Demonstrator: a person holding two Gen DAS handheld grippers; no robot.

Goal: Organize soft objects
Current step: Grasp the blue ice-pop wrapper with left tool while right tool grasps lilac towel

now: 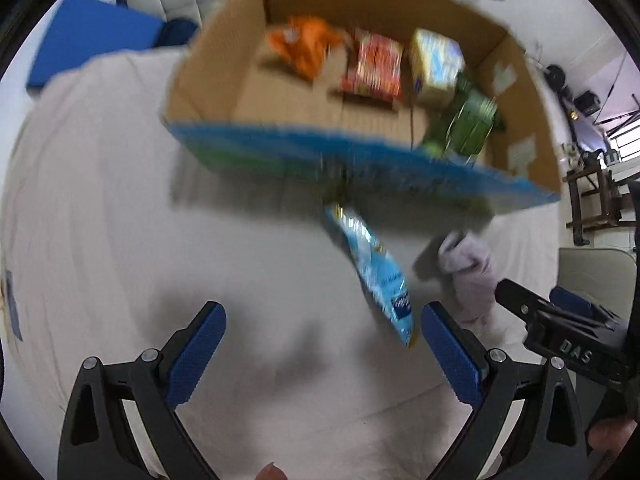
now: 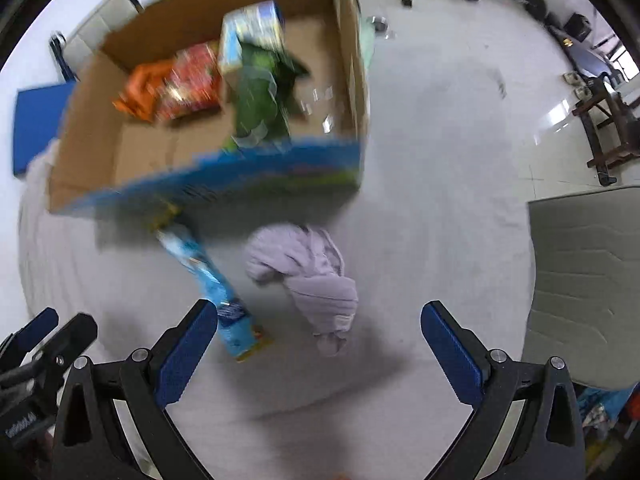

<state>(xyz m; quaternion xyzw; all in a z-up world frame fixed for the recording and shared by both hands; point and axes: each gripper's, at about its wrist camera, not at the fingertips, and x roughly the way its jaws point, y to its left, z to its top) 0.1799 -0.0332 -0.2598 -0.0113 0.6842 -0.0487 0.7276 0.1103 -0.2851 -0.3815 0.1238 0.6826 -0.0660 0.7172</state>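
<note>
**Both grippers spread above the sheet**

My left gripper (image 1: 322,354) and right gripper (image 2: 318,350) gape wide, holding nothing. The blue snack bag (image 1: 374,276) and lilac garment (image 2: 310,276) lie before the cardboard box (image 1: 208,64). Only my right view shows the whole garment.

There is one big cardboard box (image 1: 212,80) with a blue front. Inside it there are four soft packs: one orange bag (image 1: 304,46), one red pack (image 1: 374,66), one yellow and blue pack (image 1: 436,66) and one green bag (image 1: 468,122). On the white sheet (image 1: 120,220) outside the box there are two things: one light blue snack bag (image 1: 372,268) and one pale purple cloth bundle (image 2: 312,276). That makes six soft things in all. There are two grippers, the left gripper (image 1: 322,354) and the right gripper (image 2: 320,354), and each one has two blue fingers.
</note>
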